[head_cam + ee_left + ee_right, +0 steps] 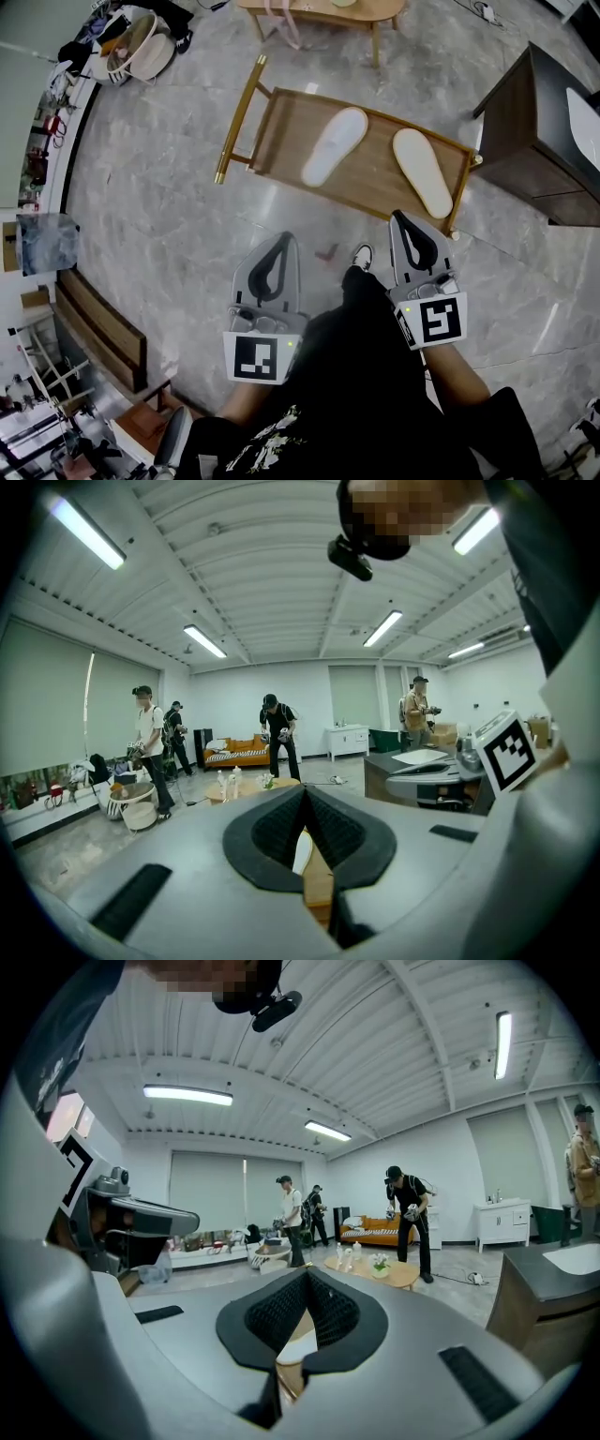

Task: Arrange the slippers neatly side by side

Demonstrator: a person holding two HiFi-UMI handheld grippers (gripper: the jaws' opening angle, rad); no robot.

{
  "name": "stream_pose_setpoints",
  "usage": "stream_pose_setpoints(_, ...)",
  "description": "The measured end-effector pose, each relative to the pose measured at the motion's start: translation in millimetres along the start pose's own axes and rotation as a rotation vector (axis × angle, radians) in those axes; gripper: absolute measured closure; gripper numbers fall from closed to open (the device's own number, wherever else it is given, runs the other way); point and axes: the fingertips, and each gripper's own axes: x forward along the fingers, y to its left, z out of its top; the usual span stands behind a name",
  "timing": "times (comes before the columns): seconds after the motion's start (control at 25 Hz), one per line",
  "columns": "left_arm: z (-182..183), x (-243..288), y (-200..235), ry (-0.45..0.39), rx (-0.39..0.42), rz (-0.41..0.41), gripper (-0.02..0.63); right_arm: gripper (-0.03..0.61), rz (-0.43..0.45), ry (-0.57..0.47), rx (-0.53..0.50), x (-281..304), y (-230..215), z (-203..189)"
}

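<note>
Two slippers lie apart on a low wooden rack (375, 192) on the floor. The white one (335, 145) rests upright, angled to the left. The cream one (423, 172) lies sole up toward the rack's right end. My left gripper (286, 237) hovers shut and empty near the rack's front edge, short of the white slipper. My right gripper (397, 217) is shut and empty just before the rack's front right, near the cream slipper. In the left gripper view a sliver of white slipper (301, 851) shows through the shut jaws of the left gripper (305, 794).
A dark cabinet (534, 131) stands right of the rack. A round wooden table (323, 11) is behind it. A wooden bench (103, 328) sits at the left, and bags and baskets (131, 42) lie at the far left. Several people (277, 733) stand further off in the room.
</note>
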Motion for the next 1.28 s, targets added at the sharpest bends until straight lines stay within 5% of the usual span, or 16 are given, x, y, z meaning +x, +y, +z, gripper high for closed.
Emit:
stream_pose_setpoints(0.36, 12.5, 16.3, 4.1, -0.01, 0.012, -0.004, 0.627, 0.588, -0.027, -0.017, 0.01, 8.4, -19.9, 0.8)
stream_pose_setpoints(0.76, 7.1, 12.5, 21.8, -0.014, -0.004, 0.052, 0.627, 0.588, 0.041, -0.042, -0.012, 32.2, -3.7, 8.6)
stream_pose_setpoints(1.28, 18.7, 43.2, -6.2, -0.039, 0.059, -0.091, 0.627, 0.588, -0.102, -0.067, 0.024, 4.5, -32.3, -2.6)
